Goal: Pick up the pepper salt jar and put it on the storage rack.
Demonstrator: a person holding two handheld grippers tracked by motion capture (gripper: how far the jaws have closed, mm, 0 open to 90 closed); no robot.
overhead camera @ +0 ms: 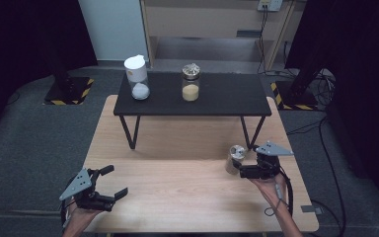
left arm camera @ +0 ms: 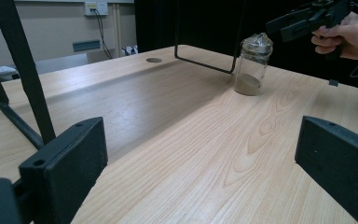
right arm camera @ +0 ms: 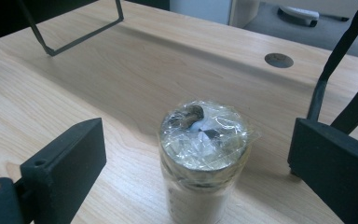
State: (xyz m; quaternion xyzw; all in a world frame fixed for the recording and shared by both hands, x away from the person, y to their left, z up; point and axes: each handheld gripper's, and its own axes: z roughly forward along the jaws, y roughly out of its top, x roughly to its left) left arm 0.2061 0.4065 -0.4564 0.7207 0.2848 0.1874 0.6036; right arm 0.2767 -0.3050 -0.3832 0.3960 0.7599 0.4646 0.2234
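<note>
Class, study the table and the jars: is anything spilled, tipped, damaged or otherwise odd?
Nothing stands out. The jar between the open right gripper jaws stands upright, its top wrapped in crinkled clear film; no spill shows.

Bare tabletop (overhead camera: 177,168) between hands; black stand (overhead camera: 192,96) blocks far side.

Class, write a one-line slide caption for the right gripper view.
Open right gripper poised around a wrapped-top jar standing on the wooden table.

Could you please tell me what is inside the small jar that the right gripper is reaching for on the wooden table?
The small jar holds a shallow layer of brownish powder at its bottom, clear in the left gripper view. Crinkled plastic wrap covers its top, so nothing shows from above.
</note>
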